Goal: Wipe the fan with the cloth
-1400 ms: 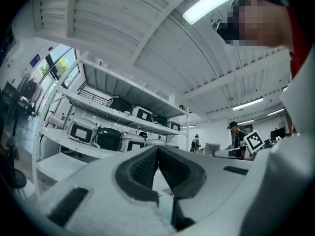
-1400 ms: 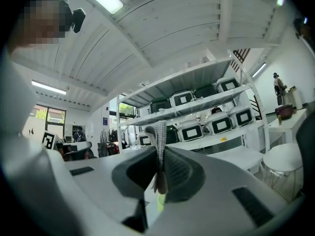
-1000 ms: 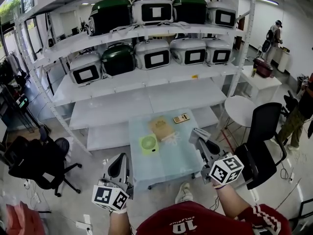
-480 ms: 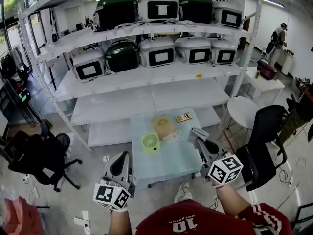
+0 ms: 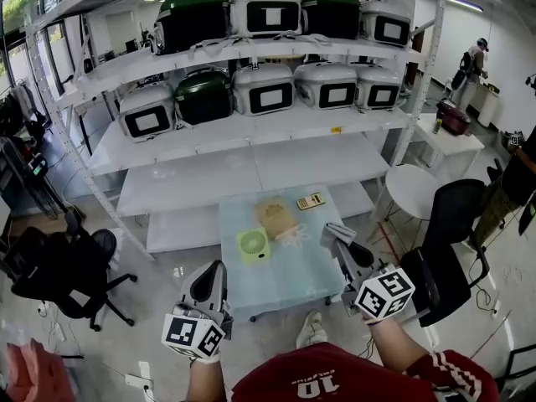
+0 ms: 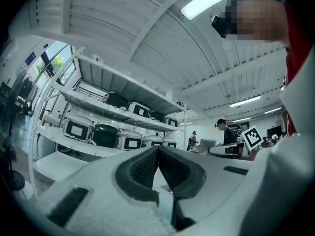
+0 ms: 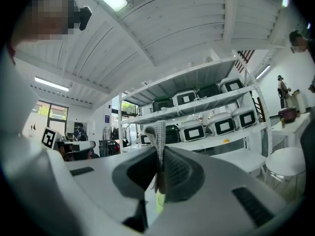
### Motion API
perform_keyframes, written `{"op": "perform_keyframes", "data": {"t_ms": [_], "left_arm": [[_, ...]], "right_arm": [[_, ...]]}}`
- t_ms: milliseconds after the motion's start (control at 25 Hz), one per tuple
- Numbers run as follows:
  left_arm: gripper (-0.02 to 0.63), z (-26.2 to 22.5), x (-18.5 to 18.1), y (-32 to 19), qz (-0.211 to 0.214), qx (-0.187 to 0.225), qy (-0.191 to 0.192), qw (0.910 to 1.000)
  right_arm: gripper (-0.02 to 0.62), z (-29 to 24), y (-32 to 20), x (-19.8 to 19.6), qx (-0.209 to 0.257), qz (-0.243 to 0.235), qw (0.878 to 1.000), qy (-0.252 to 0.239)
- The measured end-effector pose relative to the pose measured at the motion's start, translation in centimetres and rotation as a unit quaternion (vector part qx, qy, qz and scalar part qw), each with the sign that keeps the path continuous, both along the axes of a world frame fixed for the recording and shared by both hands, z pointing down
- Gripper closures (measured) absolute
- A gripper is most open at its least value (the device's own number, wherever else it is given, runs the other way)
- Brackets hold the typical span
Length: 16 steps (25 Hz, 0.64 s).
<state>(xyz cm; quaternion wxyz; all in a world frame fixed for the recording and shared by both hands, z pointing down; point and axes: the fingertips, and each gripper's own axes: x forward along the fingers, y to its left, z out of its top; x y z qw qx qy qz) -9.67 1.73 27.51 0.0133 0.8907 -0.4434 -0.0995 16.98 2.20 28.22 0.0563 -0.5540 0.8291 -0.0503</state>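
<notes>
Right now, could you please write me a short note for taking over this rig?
Left gripper: shut, empty, by the table's near-left edge.
Right gripper: shut on the grey cloth, above the table's right side.
Fan: green, on the table, apart from the cloth.
Done: cloth gripped. Left: bring it to the fan and wipe.

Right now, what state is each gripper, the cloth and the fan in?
Left gripper: shut, nothing between its jaws.
Right gripper: shut on the cloth.
Cloth: pinched, a grey strip sticking up past the jaws.
Fan: on the glass table, touched by neither gripper; whether it is running cannot be told.
</notes>
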Motion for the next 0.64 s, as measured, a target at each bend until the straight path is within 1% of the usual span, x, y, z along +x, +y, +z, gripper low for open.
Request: {"op": "perform_keyframes", "data": {"t_ms": [280,640], "left_arm": [[0.604,0.2,0.5,-0.4,0.006,-0.006,0.000,1.0000],[0.604,1.0,-0.1,-0.5,0.003,-0.010,-0.002,0.9999]], "right_arm": [[0.575,-0.1,-0.1,0.2,-0.003,0.001,1.000,-0.007],[0.575,0.4,-0.5,-0.7,-0.008,-0.013,1.000,-0.012]]}}
